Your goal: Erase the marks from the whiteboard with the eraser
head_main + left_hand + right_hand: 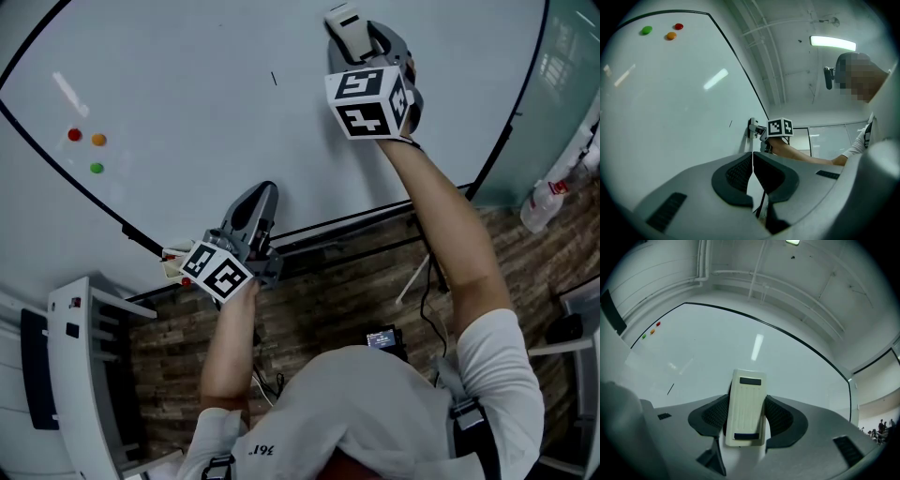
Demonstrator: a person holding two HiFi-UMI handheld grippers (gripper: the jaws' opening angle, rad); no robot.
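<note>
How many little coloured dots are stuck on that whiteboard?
3, clustered near the whiteboard's border at the head view's left: red dot, orange dot beside it, green dot under the orange. No others show.

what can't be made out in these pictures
- Wiping face of the cream rectangular plastic eraser: right gripper view shows only its back; contact with the glossy white whiteboard unclear.
- Short dark pen mark: too small to read, every view.
- Small red-and-white items by the board's lower edge: head view, mostly behind the left tool's marker cube.
</note>
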